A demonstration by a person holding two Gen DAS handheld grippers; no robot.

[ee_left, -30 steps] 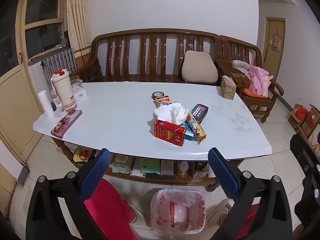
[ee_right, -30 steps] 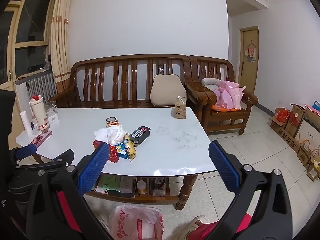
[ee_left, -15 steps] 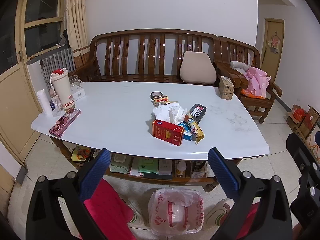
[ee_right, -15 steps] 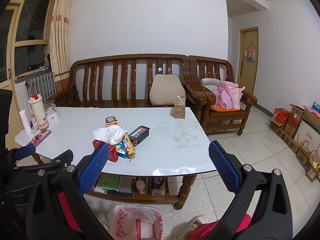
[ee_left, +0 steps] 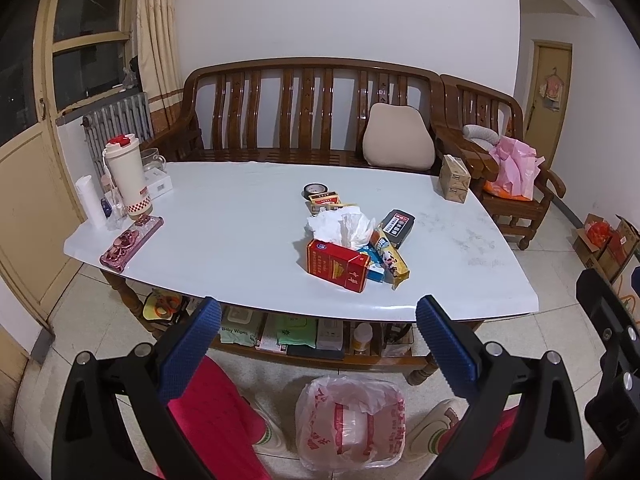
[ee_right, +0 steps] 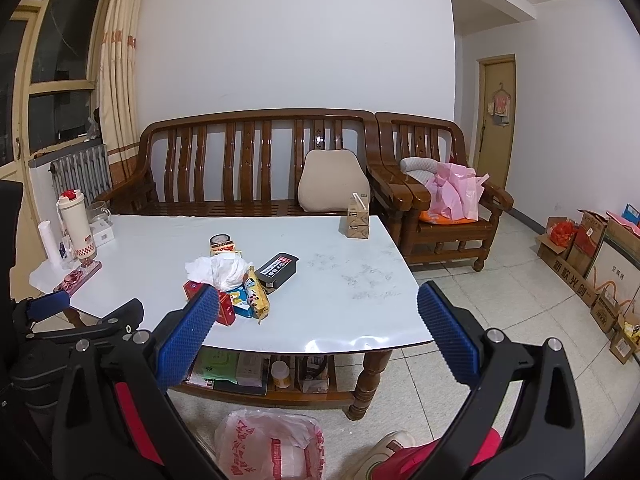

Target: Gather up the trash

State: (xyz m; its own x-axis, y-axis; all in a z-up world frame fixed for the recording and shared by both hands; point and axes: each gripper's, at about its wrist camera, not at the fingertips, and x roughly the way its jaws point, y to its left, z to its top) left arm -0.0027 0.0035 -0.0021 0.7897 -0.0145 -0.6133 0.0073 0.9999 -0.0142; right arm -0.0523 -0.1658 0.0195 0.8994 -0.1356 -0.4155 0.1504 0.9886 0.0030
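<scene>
Opening step, by the look of it: nothing picked up yet. Left gripper (ee_left: pixel 316 322) and right gripper (ee_right: pixel 318 306) both spread wide and empty, held back from the near edge of the table (ee_left: pixel 224 216), well short of the trash.

Trash heaped mid-table: crumpled tissue (ee_left: pixel 340 226) on top, red box (ee_left: pixel 338 266) at the near left, snack wrapper (ee_left: pixel 392 258) to its right, black pack (ee_left: pixel 398 222) just beyond, tape roll (ee_left: pixel 314 189) at the far side.

Next move probably a reach forward and down over the heap, with the tissue or red box the easiest first grab, then a carry back.

Bag-lined bin (ee_left: pixel 350 420) on the floor, near side, below the table edge, mouth open; contents not discernible through the plastic.
</scene>
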